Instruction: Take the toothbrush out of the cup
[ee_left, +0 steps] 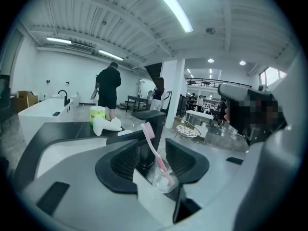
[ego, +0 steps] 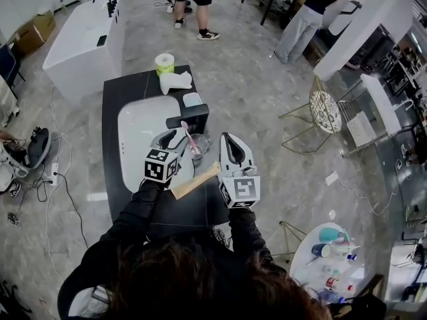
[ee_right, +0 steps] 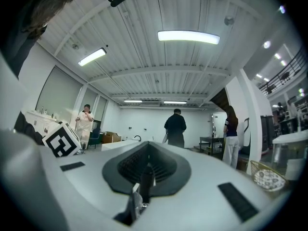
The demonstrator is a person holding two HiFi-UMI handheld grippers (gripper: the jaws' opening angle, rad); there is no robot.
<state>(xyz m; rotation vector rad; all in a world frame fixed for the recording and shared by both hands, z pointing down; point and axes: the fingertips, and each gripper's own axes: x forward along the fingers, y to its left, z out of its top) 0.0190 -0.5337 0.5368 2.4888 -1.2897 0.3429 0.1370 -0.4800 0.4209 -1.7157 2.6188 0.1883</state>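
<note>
A clear cup (ego: 198, 147) stands on the black counter (ego: 117, 99) beside the sink, with a pink toothbrush (ego: 189, 137) leaning out of it. My left gripper (ego: 175, 137) is right at the cup, jaws open. In the left gripper view the cup (ee_left: 163, 181) sits low in the gap between the two jaws, the toothbrush (ee_left: 153, 143) slanting up to the left, and neither pad presses on it. My right gripper (ego: 227, 140) hovers just right of the cup, shut with nothing in it; its closed jaws (ee_right: 146, 153) point level across the room.
A black faucet (ego: 190, 117) rises behind the cup, next to the white sink basin (ego: 137, 139). A green roll (ego: 164, 63) and a white bottle (ego: 177, 81) sit at the counter's far end. A tan bar (ego: 195, 181) lies between my grippers. A bathtub (ego: 83, 39) and people stand beyond.
</note>
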